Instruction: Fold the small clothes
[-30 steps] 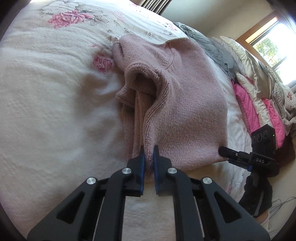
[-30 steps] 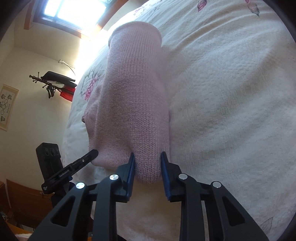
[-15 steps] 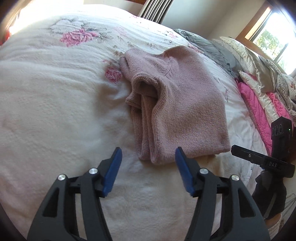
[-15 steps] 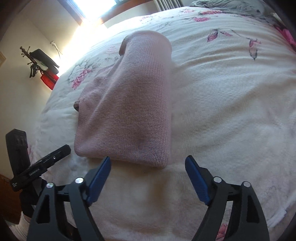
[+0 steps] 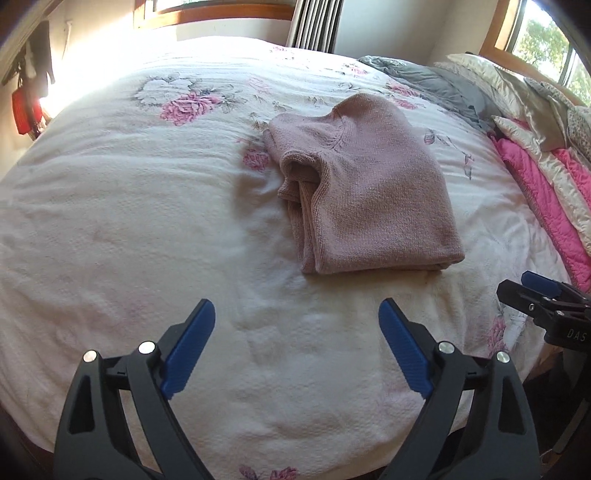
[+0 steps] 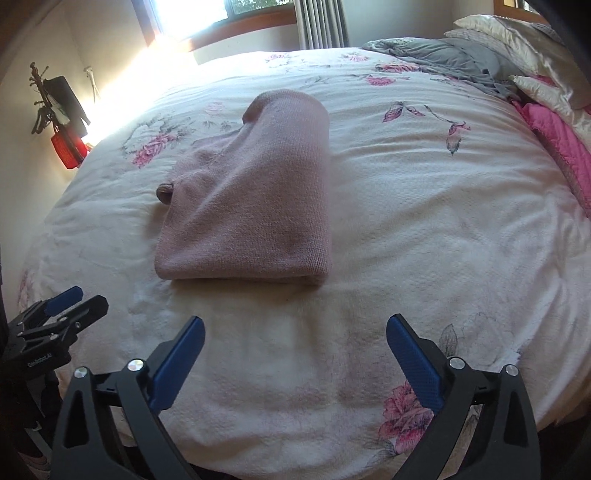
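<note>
A dusty pink knitted sweater (image 5: 365, 192) lies folded into a compact rectangle on the white floral bedspread (image 5: 129, 221); its neckline and tucked sleeve show on the left side. In the right wrist view the same sweater (image 6: 255, 206) sits ahead and left of centre. My left gripper (image 5: 297, 332) hangs open above bare bedspread, short of the sweater's near edge, holding nothing. My right gripper (image 6: 295, 343) is open too, pulled back from the sweater's near fold. Each gripper shows at the edge of the other's view: the right gripper (image 5: 532, 291), the left gripper (image 6: 70, 304).
Grey bedding (image 5: 436, 85), cream pillows (image 5: 517, 92) and a bright pink quilt (image 5: 543, 184) pile up along the right side of the bed. A window and radiator (image 6: 321, 22) are behind. A red item (image 6: 68, 151) hangs on the left wall.
Both grippers were shut on the sweater's near edge a second ago; they opened, let it go and drew back, leaving the folded sweater resting on the bed.
</note>
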